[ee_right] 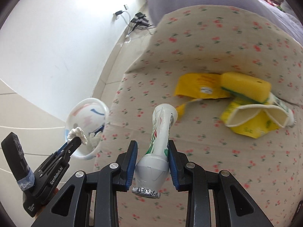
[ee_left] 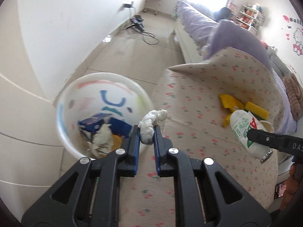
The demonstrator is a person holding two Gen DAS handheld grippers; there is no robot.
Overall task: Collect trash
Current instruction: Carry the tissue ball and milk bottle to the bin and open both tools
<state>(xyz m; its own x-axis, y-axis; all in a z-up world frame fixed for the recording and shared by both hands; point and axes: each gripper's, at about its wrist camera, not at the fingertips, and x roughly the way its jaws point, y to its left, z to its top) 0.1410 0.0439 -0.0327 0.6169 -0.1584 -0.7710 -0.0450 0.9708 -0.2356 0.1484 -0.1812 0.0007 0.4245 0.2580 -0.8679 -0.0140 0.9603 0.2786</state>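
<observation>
Two grippers, both loaded. Left gripper (ee_left: 146,132) is closed narrow on a crumpled white tissue wad (ee_left: 152,122); the wad sticks out past the blue pads toward 12 o'clock, hanging just over the edge between the bed and the bin. The white trash bin (ee_left: 64,102), w/ a blue-and-pink cartoon face drawn inside, sits on the tiled floor (ee_left: 132,56) at 10 o'clock from the left gripper in the left wrist view; inside it are a blue box (ee_left: 98,122), more crumpled paper (ee_left: 101,138) and sth orange. Right gripper (ee_right: 152,149) clamps a white squeezed bottle (ee_right: 161,132) w/ green and red print, foil-capped end pointing back toward the camera, base toward 12 o'clock. It hangs above the floral bedspread (ee_right: 208,47). Still lying on the bedspread, at 2 o'clock from the right gripper: a torn yellow carton (ee_right: 200,85), a yellow sponge w/ green backing (ee_right: 246,85) on top of it, and another opened yellow carton (ee_right: 255,121) w/ a second white bottle partly hidden behind. Bin shows at 9 o'clock in the right wrist view, w/ the left gripper's tips in front of it. Purple blanket (ee_left: 236,36) farther up the bed. Cables and a power strip (ee_left: 138,21) lie on the floor by the wall.
</observation>
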